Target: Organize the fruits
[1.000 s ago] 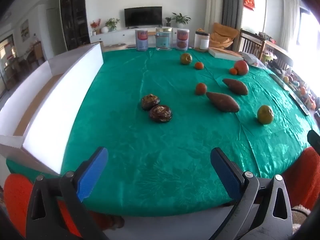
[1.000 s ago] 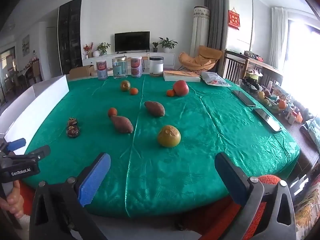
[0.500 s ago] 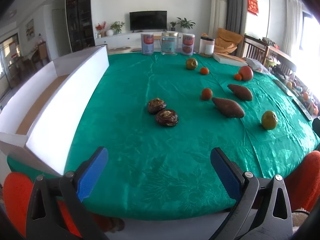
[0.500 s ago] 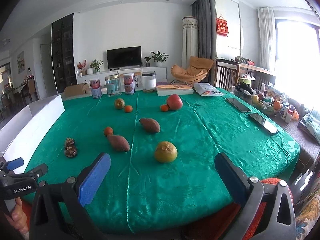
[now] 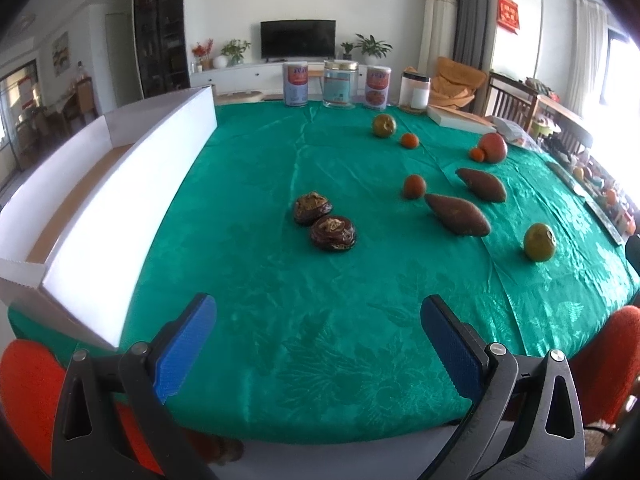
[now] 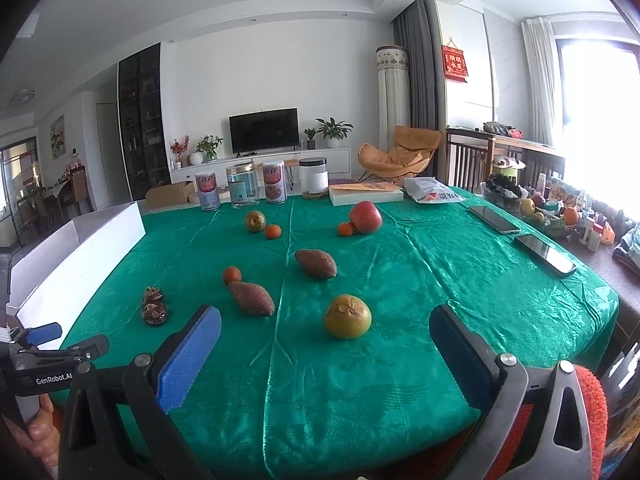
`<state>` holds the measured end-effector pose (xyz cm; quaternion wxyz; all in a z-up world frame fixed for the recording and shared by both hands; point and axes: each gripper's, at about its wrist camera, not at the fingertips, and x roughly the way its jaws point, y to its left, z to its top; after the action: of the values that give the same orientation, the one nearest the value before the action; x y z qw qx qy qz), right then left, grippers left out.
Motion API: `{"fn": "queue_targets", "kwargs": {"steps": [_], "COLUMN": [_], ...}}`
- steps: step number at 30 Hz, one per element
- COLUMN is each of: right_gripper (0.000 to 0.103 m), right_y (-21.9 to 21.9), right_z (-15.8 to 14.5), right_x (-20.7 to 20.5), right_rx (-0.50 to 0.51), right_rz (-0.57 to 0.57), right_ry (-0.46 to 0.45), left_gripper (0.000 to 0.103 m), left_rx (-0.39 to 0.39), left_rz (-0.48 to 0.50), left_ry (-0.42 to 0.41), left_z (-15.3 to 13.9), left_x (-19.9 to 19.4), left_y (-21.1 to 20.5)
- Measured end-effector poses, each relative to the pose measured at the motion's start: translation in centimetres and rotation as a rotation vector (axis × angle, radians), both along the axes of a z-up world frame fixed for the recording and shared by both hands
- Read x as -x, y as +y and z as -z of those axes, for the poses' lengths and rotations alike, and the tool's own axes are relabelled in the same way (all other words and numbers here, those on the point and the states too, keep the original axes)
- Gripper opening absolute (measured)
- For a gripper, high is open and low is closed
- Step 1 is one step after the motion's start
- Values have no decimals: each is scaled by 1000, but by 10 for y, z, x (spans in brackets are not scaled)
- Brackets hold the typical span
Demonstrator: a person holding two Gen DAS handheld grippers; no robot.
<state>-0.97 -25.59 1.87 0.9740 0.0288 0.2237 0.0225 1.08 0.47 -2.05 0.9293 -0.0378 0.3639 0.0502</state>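
Observation:
Fruits lie spread on a green tablecloth point(image 5: 256, 280). Two dark brown wrinkled fruits point(image 5: 324, 220) sit mid-table, seen small in the right wrist view point(image 6: 154, 306). Two sweet potatoes point(image 5: 456, 214) point(image 6: 316, 263), three small oranges point(image 5: 414, 186), two yellow-green fruits point(image 5: 539, 241) point(image 6: 347, 316) and a red apple point(image 6: 365, 217) lie further right. A long white box point(image 5: 120, 184) stands along the left edge. My left gripper point(image 5: 318, 344) is open and empty above the near edge. My right gripper point(image 6: 324, 352) is open and empty, just short of the nearest yellow-green fruit.
Three tins and jars point(image 5: 336, 88) and a white-lidded jar point(image 5: 416, 92) stand at the far edge. A flat box point(image 6: 366, 193) and a bag point(image 6: 432, 194) lie at the back right. Two phones point(image 6: 520, 232) lie on the right side. Orange chair backs point(image 5: 28, 392) are below the near edge.
Both grippers have risen and tilted up a little, so the table sits lower in each view. The jaws stay open. No fruit has moved.

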Motion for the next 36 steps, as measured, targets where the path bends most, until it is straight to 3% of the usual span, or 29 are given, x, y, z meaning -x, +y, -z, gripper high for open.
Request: {"fn": "queue_targets", "kwargs": {"steps": [18, 36], "right_gripper": [103, 103], "right_y": [27, 27], "right_z": [-3, -9], "right_x": [8, 14], "right_rx": [107, 137], "right_rz": [-96, -94], "right_ry": [-42, -53], "left_gripper": [102, 102], "left_rx": [-27, -1], "left_rz": [5, -5], "left_ry": [-31, -50], "left_z": [-4, -11], "left_x": [0, 4], "left_y": [-7, -2]}}
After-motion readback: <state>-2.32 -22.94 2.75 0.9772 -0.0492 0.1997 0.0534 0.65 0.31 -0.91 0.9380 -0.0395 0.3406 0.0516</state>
